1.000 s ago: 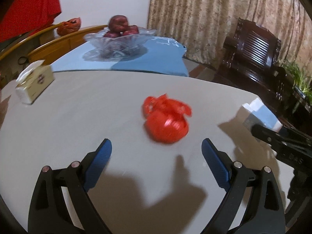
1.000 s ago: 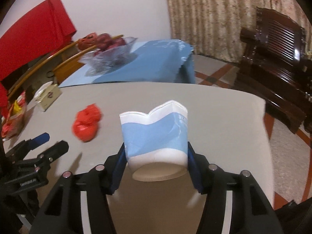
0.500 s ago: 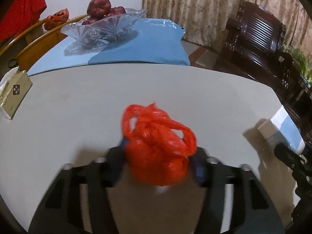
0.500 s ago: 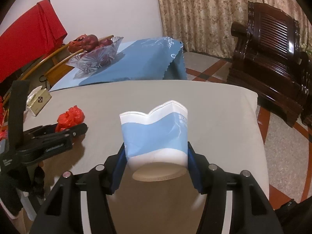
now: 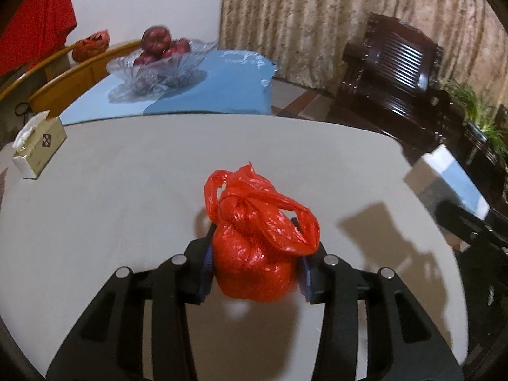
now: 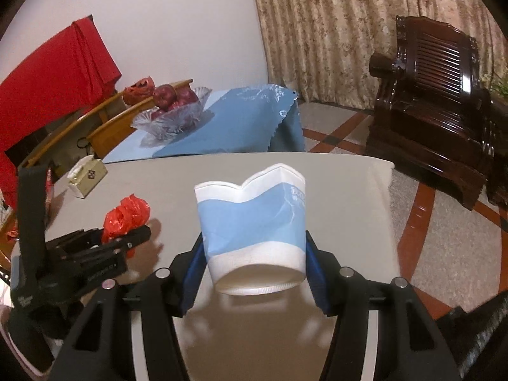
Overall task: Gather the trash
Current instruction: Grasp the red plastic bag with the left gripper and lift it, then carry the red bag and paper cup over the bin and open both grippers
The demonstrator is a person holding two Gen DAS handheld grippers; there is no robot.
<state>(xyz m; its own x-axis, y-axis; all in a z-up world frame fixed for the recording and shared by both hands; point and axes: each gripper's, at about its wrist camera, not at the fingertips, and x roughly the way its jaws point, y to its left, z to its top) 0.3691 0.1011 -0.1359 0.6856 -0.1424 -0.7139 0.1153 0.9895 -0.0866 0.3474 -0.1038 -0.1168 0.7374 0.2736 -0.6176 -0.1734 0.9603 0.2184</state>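
Lower centre: left gripper (image 5: 254, 266), jaws just closing, clamps red bag (image 5: 257, 238); right gripper (image 6: 254, 273) clamps crushed paper cup (image 6: 254, 225). Both pieces of trash secured; next move, likely: carry to bin, unseen.

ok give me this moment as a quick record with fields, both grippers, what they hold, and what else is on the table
left gripper: jaws just closing, pads pressed on red plastic bag
red plastic bag: knotted, between the left pads
right gripper: shut on paper cup
paper cup: blue and white, rim crumpled, off the table
tissue box: far left on the table
fruit bowl: glass, on blue cloth beyond
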